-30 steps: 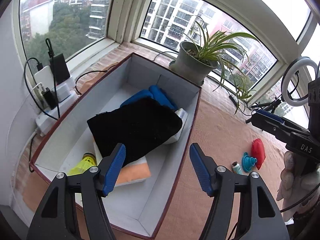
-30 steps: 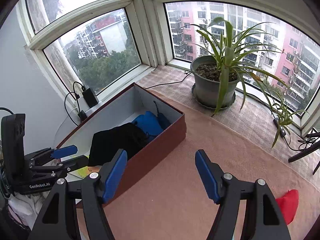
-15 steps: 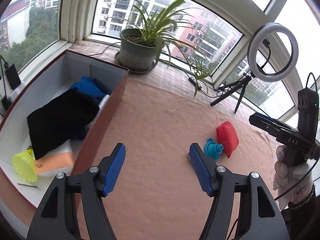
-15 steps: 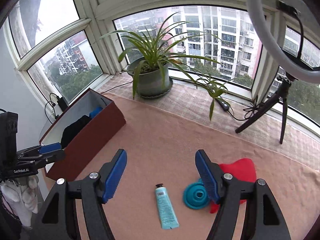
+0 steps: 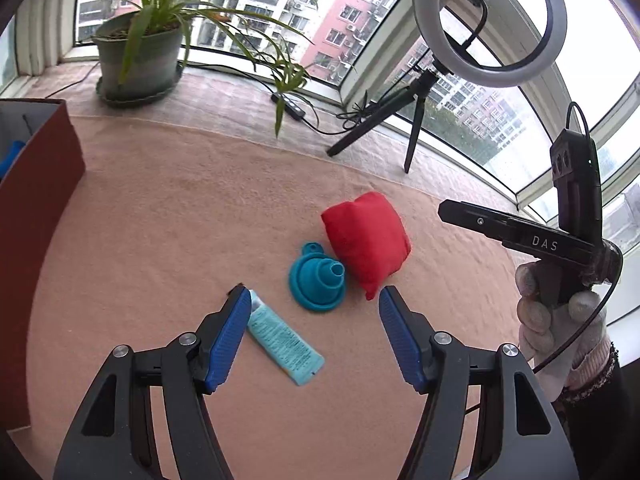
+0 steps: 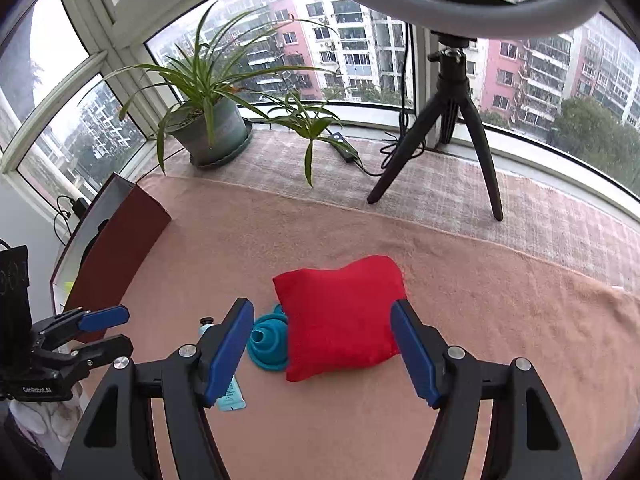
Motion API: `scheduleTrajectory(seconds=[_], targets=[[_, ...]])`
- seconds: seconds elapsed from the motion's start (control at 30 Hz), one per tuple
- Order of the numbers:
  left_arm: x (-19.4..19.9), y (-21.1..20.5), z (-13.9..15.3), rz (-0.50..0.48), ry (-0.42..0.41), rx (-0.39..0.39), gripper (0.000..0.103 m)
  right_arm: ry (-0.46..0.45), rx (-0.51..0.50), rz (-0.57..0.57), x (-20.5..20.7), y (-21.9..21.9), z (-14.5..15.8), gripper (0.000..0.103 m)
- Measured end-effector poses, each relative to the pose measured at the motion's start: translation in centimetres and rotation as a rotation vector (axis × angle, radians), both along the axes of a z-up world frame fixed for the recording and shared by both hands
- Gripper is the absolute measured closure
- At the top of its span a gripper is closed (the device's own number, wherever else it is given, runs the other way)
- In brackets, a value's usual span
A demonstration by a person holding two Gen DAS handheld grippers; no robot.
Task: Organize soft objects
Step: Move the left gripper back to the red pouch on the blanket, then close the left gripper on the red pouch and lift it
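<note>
A small red cushion [image 6: 340, 316] lies on the pink cloth, also in the left wrist view [image 5: 366, 242]. My right gripper [image 6: 322, 316] is open and empty, its blue fingers on either side of the cushion, just short of it. My left gripper [image 5: 314, 306] is open and empty, a little before a teal funnel [image 5: 318, 282] and a light blue tube [image 5: 282, 338]. The funnel [image 6: 268, 340] touches the cushion's left side. The brown box [image 6: 116, 236] stands at the left with soft things inside, mostly hidden.
A potted spider plant [image 6: 210, 128] stands on the sill at the back left. A ring light on a black tripod [image 6: 452, 120] stands at the back right, with cables beside it. The box wall [image 5: 36, 208] is at the left in the left wrist view.
Both grippers have swung right, away from the box, and come close over the red cushion, funnel and tube. Both stay open and empty.
</note>
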State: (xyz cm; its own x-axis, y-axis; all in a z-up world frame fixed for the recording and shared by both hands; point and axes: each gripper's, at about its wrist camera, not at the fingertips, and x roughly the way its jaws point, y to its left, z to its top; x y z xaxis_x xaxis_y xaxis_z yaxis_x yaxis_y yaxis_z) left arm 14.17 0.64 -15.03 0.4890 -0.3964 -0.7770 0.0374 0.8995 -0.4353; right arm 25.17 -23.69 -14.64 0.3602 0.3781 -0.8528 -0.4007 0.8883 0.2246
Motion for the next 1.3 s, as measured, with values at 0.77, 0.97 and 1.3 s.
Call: scheduleTrajectory(seconds=[0.77, 0.97, 1.3], targets=[[9.2, -8.1, -6.0, -0.131, 0.182, 0.038, 0.037, 0.276, 0.147, -0.008, 6.0, -3.3, -8.7, 0.036], [9.9, -9.7, -6.3, -0.184, 0.181, 0.052, 0.037, 0.342, 0.214, -0.009, 6.0, -3.4, -10.3, 0.036], [9.9, -11.2, -5.9, -0.221, 0.150, 0.069, 0.056, 0.395, 0.306, -0.042, 5.8, -3.6, -10.7, 0.053]])
